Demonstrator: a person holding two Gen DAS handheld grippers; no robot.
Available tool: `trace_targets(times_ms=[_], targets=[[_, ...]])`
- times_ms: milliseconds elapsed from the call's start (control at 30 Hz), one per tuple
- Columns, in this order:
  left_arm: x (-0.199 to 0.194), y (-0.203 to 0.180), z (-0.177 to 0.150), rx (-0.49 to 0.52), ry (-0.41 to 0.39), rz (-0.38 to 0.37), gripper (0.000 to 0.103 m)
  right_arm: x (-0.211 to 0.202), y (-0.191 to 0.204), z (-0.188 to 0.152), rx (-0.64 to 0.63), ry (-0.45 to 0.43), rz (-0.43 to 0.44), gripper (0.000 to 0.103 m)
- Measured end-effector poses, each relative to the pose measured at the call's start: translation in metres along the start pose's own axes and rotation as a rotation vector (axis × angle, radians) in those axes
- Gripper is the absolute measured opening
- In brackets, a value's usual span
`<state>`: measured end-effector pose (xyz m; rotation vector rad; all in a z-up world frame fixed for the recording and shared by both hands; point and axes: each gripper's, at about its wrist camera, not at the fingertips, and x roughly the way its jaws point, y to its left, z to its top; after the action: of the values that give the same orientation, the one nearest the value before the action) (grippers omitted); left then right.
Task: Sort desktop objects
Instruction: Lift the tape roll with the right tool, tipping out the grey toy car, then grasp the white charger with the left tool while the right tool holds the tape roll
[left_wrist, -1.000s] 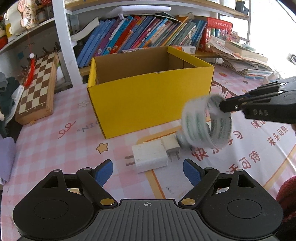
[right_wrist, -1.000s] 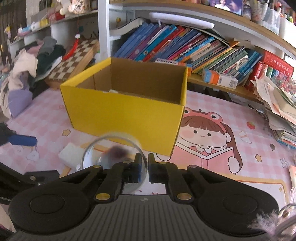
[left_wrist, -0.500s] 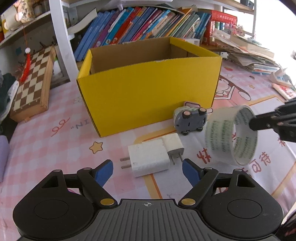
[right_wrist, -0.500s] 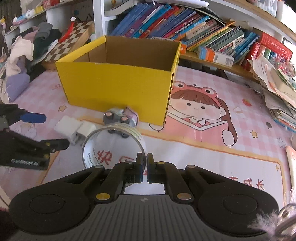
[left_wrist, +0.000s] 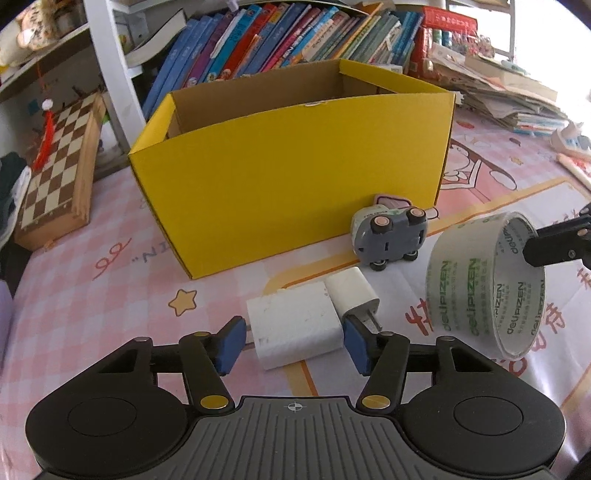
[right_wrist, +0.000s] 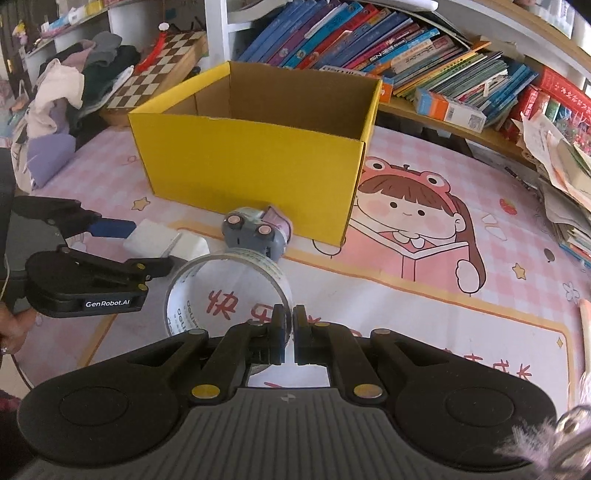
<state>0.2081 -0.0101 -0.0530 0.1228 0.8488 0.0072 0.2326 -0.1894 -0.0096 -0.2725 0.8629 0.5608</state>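
An open yellow cardboard box (left_wrist: 295, 177) (right_wrist: 251, 166) stands on the pink mat. In front of it a grey toy car (left_wrist: 391, 236) (right_wrist: 255, 230) lies on its side. Two white chargers touch each other, a large one (left_wrist: 295, 328) (right_wrist: 149, 240) and a small one (left_wrist: 352, 291) (right_wrist: 190, 247). My left gripper (left_wrist: 293, 341) (right_wrist: 147, 245) is open, and its blue pads flank the large charger. My right gripper (right_wrist: 290, 332) (left_wrist: 532, 249) is shut on the wall of a clear tape roll (left_wrist: 484, 284) (right_wrist: 242, 258), which it holds upright just above the mat, to the right of the chargers.
A wooden chessboard (left_wrist: 59, 173) leans at the left. Shelves of books (left_wrist: 277, 40) run behind the box, and a stack of papers (left_wrist: 498, 92) sits at the right. A pile of clothes (right_wrist: 74, 85) lies far left. A person's hand (right_wrist: 11, 325) holds the left gripper.
My right gripper has carried the tape roll lower and away from the box, and the toy car now shows. My left gripper has moved forward, so its fingers now flank the large charger.
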Motion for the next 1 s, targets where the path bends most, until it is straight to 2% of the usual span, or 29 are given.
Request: trace_targets(times_ms=[200,533,667,867,1000], targets=[[-0.001,0.003,-0.001,-0.004,-0.004,-0.011,0.054,0.013,-0.005,0.004,0.021,0.037,0.021,0.006],[-0.025,0.018,-0.009,-0.065,-0.012,-0.023,0.053,0.031,0.001,0.011,0.033,0.071,0.065,0.010],[-0.032,0.022,-0.013,-0.071,-0.014,-0.024,0.053,0.040,0.008,0.012,0.026,0.109,0.069,0.016],[-0.039,0.028,-0.018,-0.078,-0.014,-0.020,0.053,0.044,0.014,0.010,0.032,0.131,0.059,0.012],[-0.043,0.031,-0.021,-0.078,-0.020,-0.028,0.053,0.040,0.015,0.007,0.049,0.133,0.071,0.006]])
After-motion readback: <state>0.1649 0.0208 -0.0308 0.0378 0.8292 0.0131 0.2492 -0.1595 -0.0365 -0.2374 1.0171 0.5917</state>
